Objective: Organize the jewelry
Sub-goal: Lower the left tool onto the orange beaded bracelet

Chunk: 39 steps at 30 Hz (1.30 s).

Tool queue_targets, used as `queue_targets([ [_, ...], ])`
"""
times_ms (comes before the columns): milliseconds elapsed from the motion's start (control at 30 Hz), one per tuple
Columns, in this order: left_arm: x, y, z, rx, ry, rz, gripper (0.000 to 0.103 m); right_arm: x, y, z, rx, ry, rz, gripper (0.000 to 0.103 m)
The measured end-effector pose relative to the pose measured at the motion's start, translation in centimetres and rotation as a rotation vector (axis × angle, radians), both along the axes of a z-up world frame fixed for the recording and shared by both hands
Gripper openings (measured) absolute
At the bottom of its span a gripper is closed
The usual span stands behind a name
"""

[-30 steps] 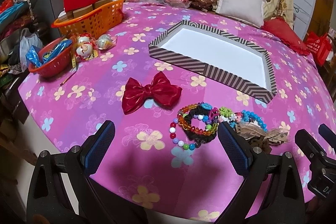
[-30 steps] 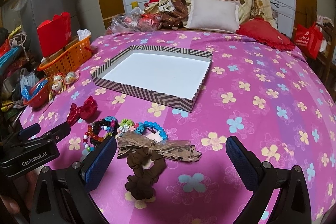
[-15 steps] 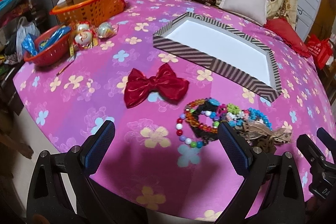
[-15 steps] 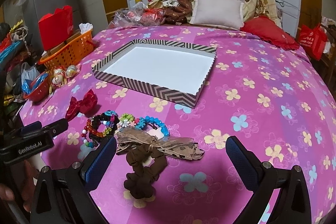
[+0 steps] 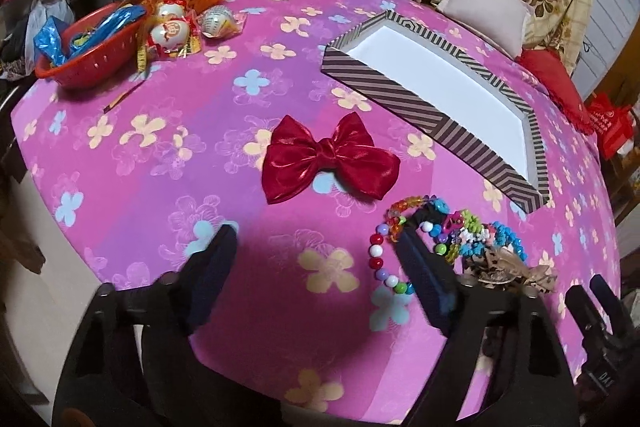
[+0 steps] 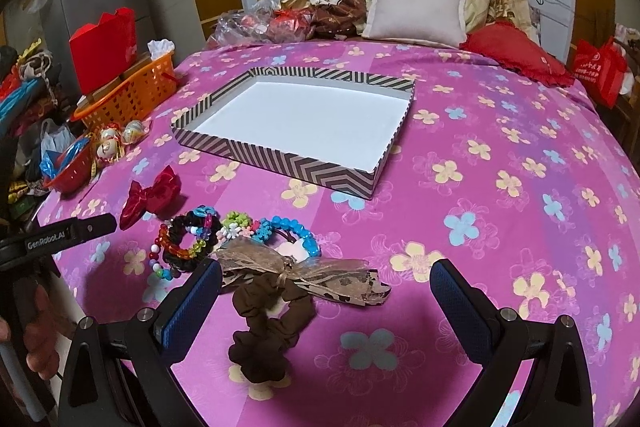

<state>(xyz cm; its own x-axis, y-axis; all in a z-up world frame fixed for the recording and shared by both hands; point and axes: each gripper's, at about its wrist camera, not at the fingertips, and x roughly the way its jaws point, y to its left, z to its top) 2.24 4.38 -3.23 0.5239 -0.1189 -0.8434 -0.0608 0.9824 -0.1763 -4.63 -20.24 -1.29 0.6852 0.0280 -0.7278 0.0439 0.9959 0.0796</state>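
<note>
Left wrist view: the left gripper (image 5: 316,263) hangs low over the pink flowered cloth (image 5: 168,155) covering the counter, its jaws spread wide with nothing between them. The red satin bow (image 5: 330,159) lies flat just ahead of the jaws. Its right finger (image 5: 424,279) overlaps a cluster of bead bracelets (image 5: 436,231); whether it touches them I cannot tell. The striped tray (image 5: 436,123) with a white floor sits beyond, well apart from the bow.

In the right wrist view, the right gripper (image 6: 326,303) also has its jaws spread, holding nothing. A brown scrunchie (image 6: 272,331) lies between them, with a gauzy tan ribbon bow (image 6: 304,275) across its far end. An orange basket (image 6: 132,97) and a red bowl (image 6: 68,175) stand at the counter's left edge.
</note>
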Motion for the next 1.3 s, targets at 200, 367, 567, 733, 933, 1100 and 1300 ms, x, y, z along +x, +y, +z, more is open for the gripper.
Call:
queue_targets([
  [200, 0.3, -2.2, 0.4, 0.035, -0.045, -0.066, 0.079, 0.0, -0.1, -0.1, 0.001, 0.005, 0.001, 0.103],
  [367, 0.5, -3.0, -0.3, 0.036, -0.02, -0.085, 0.079, 0.0, -0.1, -0.2, 0.003, 0.008, 0.005, 0.103],
  [567, 1.8, -3.0, -1.4, -0.024, 0.056, -0.066, 0.062, 0.0, 0.2, -0.4, 0.001, 0.013, 0.008, 0.103],
  [733, 2.8, -2.5, -2.0, -0.165, 0.142, -0.049, 0.057, 0.0, 0.0, -0.4, 0.008, 0.012, 0.001, 0.103],
  [933, 3.5, -2.8, -2.0, -0.225, 0.209, -0.026, 0.051, 0.0, -0.3, -0.5, 0.013, 0.015, -0.003, 0.103],
  [1100, 4.2, -3.2, -2.2, -0.197, 0.232, -0.013, 0.049, 0.0, -0.7, -0.4, 0.018, 0.013, -0.01, 0.103],
  [1300, 5.0, -3.7, -2.7, -0.152, 0.237, -0.021, 0.037, -0.1, -1.0, -0.4, 0.028, 0.013, -0.019, 0.103],
])
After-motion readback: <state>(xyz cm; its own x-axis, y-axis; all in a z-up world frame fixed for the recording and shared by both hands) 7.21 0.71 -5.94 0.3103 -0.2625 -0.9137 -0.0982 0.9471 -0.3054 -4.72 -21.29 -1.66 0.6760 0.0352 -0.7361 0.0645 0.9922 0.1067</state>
